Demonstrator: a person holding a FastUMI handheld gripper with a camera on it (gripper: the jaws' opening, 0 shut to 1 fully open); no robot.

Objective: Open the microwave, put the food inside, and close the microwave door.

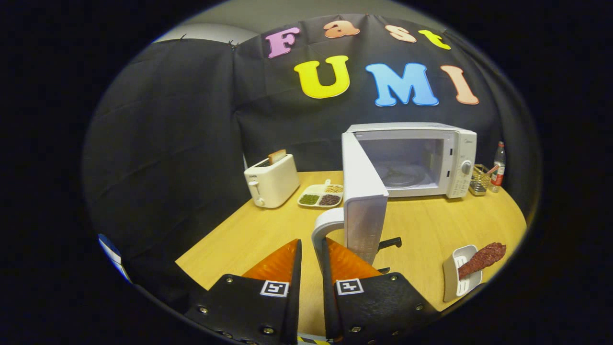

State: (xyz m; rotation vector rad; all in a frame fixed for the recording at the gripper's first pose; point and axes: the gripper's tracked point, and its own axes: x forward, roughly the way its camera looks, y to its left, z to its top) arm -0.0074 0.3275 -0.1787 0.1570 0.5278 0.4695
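Note:
The white microwave stands at the back of the wooden table, its cavity and glass turntable exposed. Its door is swung wide open toward me. The door's curved white handle runs down between my fingers. My gripper is narrowly open around the handle; the handle lies against the right finger, and a slit of table shows beside the left one. The food, a reddish-brown piece of meat, rests on a small white dish to the right of my fingers, near the table's front edge.
A white toaster with a slice in it and a divided tray of beans sit left of the microwave. A wire basket and a bottle stand to its right. A black handle pokes out behind the door.

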